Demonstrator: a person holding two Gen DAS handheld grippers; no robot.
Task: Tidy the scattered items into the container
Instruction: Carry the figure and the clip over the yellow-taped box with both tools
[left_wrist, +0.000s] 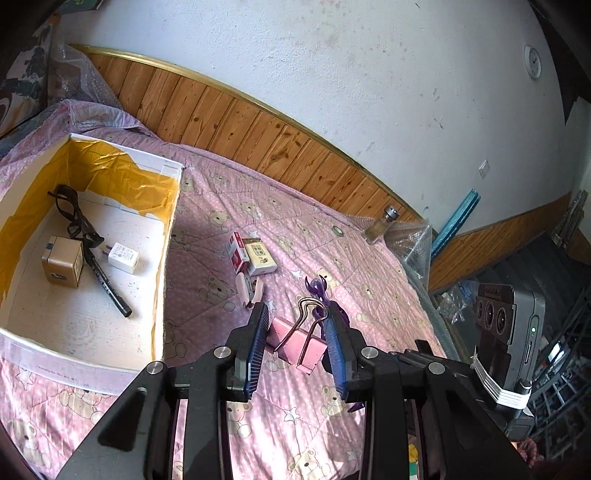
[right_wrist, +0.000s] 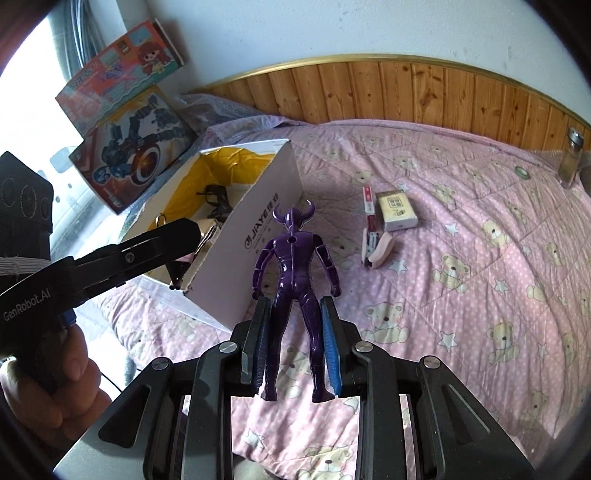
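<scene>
The left gripper (left_wrist: 297, 326) grips a pink binder clip (left_wrist: 299, 343) between its jaws above the bed (left_wrist: 369, 266). A purple figure (left_wrist: 319, 295) shows just behind the clip. To the left, the box (left_wrist: 162, 266) contains a cable (left_wrist: 70, 210), pen (left_wrist: 105, 277) and two chargers.

This is a bedroom in a home. A bed covered with a pink quilt (right_wrist: 480, 229) printed with teddy bears and stars fills the middle of both views. A wood-panelled headboard (right_wrist: 406, 92) with a gold trim runs along its far edge at 12 o'clock, against a scuffed white wall (left_wrist: 332, 55). A round wall clock (left_wrist: 533, 61) hangs at 2 o'clock in the left wrist view. Children's toy boxes (right_wrist: 129, 110) lean by the window at 10 o'clock.
</scene>
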